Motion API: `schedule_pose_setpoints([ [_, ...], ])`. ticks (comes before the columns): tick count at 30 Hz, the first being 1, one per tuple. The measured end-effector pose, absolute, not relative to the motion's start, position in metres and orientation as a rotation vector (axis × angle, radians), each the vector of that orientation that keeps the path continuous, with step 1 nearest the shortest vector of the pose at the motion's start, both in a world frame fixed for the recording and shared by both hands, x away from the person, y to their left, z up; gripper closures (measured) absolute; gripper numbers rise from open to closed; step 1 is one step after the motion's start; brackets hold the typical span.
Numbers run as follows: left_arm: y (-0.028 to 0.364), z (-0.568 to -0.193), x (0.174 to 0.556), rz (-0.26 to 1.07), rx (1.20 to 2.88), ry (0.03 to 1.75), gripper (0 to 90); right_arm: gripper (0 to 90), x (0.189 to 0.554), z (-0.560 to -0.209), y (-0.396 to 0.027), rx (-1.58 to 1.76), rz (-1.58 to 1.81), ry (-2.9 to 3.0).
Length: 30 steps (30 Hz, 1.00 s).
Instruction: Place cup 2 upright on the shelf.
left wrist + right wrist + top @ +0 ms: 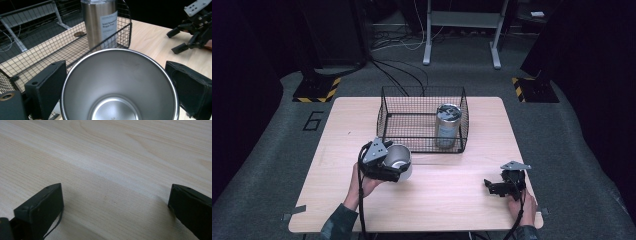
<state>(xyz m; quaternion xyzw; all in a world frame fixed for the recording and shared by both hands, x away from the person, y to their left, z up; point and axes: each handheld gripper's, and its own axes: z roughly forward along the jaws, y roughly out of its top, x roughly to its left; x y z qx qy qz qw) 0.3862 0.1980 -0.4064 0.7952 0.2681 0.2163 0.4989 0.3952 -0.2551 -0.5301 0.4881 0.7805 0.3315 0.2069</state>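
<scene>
Steel cup (119,85), its base cut off in the left gripper view, sits pinched between the left gripper's (384,162) jaws just before the wire basket (422,120), where a lidded tumbler (447,125) stands. Rightward, the right gripper (503,186) rests spread and empty on the table (452,200).

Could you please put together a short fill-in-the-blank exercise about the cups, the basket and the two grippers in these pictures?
1. The left gripper is closed around an open steel ____.
2. The lidded steel tumbler stands upright inside the wire ____.
3. The right gripper has its jaws ____ over bare wooden table.
4. The basket sits toward the ____ edge of the table from the person.

Missing words: cup; basket; open; far
</scene>
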Motion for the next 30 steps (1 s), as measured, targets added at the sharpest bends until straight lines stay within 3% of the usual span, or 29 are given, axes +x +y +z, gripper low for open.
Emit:
schedule_pose_setpoints([
  [30, 0.196, -0.353, 0.443, 0.607, 1.906, 0.662, 6.5, 0.0, 0.395, -0.530, -0.255, 1.360, 0.919, 2.175],
])
